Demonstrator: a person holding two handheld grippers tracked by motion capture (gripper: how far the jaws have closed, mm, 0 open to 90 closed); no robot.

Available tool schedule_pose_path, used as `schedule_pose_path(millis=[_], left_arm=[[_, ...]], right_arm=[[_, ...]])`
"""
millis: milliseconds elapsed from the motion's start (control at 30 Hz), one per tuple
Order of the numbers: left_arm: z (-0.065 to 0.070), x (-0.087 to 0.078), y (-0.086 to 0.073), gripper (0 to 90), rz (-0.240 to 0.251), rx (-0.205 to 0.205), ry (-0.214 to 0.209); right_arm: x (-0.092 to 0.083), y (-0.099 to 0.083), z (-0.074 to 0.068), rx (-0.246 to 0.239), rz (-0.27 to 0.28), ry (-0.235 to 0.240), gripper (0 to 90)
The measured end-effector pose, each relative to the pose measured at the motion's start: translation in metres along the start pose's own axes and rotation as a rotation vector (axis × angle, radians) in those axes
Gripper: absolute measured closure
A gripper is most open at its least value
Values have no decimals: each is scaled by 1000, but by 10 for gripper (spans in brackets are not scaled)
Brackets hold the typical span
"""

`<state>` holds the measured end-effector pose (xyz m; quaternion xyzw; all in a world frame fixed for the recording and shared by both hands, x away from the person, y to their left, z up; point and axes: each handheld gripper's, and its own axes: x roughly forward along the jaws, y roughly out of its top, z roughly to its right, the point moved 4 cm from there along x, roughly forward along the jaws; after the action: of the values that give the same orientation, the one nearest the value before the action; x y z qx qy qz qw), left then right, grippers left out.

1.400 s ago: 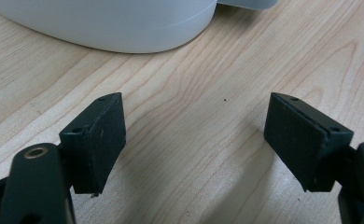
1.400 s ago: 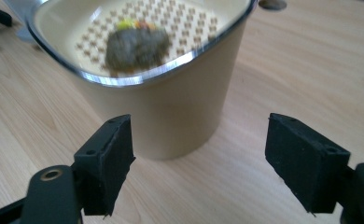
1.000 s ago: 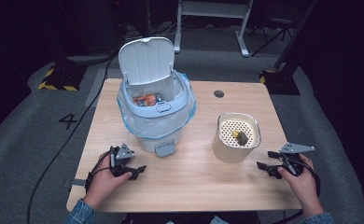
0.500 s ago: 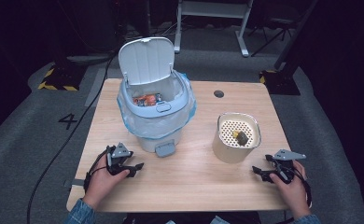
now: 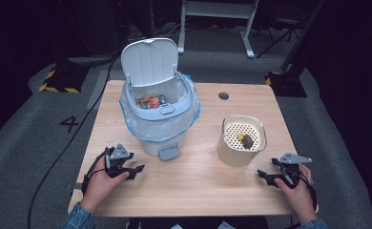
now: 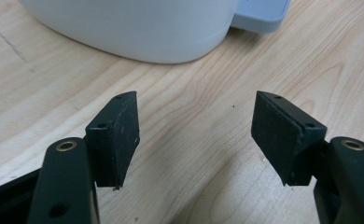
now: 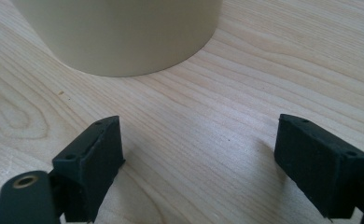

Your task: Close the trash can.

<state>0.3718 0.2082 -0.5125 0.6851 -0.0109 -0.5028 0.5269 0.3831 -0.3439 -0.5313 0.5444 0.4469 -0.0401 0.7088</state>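
Strainer cup (image 5: 242, 140) sat lower right of frame on desk (image 5: 203, 181), upright, long axis vertical, mouth up, dark scrap (image 5: 245, 140) on perforated insert. Looked light, rigid, smooth-walled, maybe slippery; best pinched at rim. Left tongs (image 5: 135, 170) spread, empty; right tongs (image 5: 265, 175) just opened wide, empty, near cup.

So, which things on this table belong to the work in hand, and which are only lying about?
Belong to the work:
- white bin, lid up, blue bag inside
- cream container with a small scrap on its perforated insert
- left gripper, open
- right gripper, open

Only lying about:
- round hole in the table
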Motion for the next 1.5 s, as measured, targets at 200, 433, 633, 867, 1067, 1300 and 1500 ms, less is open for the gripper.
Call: schedule_pose_path(millis=[200, 433, 633, 867, 1067, 1300, 1500], left_arm=[[-6, -17, 9, 328, 23, -6, 2], [-10, -32, 21, 329, 39, 15, -3], [-12, -44, 32, 334, 65, 17, -13], [-15, -64, 50, 345, 135, -9, -48], [-21, -80, 65, 356, 192, -41, -57], [-25, -95, 86, 372, 270, -36, -25], [-24, -105, 103, 372, 321, -29, 3]], right_arm=[[0, 0, 0, 0, 0, 0, 154], [0, 0, 0, 1, 0, -2, 153], [0, 0, 0, 3, 0, 0, 153], [0, 0, 0, 2, 0, 0, 153], [0, 0, 0, 2, 1, 0, 153], [0, 0, 0, 2, 1, -1, 153], [0, 0, 0, 4, 0, 5, 153]])
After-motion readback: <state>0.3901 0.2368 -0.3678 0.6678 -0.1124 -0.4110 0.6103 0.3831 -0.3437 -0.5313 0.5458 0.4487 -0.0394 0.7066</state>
